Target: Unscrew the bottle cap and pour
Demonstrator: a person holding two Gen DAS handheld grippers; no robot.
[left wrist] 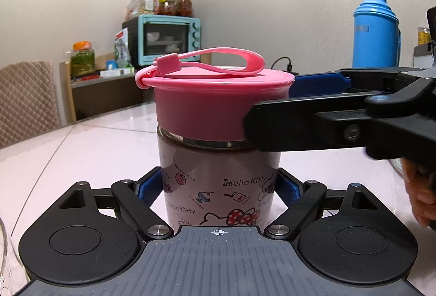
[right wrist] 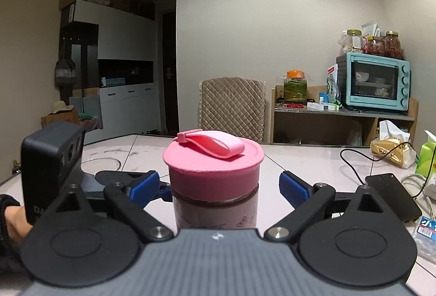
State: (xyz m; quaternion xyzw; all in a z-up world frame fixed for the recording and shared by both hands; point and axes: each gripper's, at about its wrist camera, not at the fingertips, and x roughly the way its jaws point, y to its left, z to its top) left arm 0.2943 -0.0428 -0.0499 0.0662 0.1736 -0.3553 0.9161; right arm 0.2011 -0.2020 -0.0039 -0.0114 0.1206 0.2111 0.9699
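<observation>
Two wrist views of a capped bottle standing upright on a pale tiled surface [right wrist: 313, 159]. The bottle [left wrist: 220, 187] has a pink printed body with cartoon lettering and sits close in front of both cameras. Its pink cap [left wrist: 207, 110] is on the neck, with a pink loop strap [left wrist: 218, 61] lying across the top.

The left hand-held gripper [left wrist: 219, 188] clamps the bottle body low down: both blue pads [left wrist: 148, 188] press against the printed wall, one on each side, so the bottle is held firmly. The right hand-held gripper [right wrist: 219, 185] reaches in level with the cap. In its own view the jaws stand apart around the cap; the right-side blue pad [right wrist: 293, 187] is clearly separated from the cap wall, while the other pad lies just beside it and contact there cannot be judged. In the left wrist view one black finger of this gripper crosses in front of the cap's right edge and the other blue pad shows behind it.

A person's hand [left wrist: 422, 195] appears at the right edge of the left wrist view. Background: a blue thermos flask [left wrist: 377, 31], a teal toaster oven [right wrist: 377, 83] topped with glass jars [right wrist: 376, 44], a quilted chair back [right wrist: 233, 108], and a black cable [right wrist: 362, 159] beside a dark phone [right wrist: 392, 195] on the surface
</observation>
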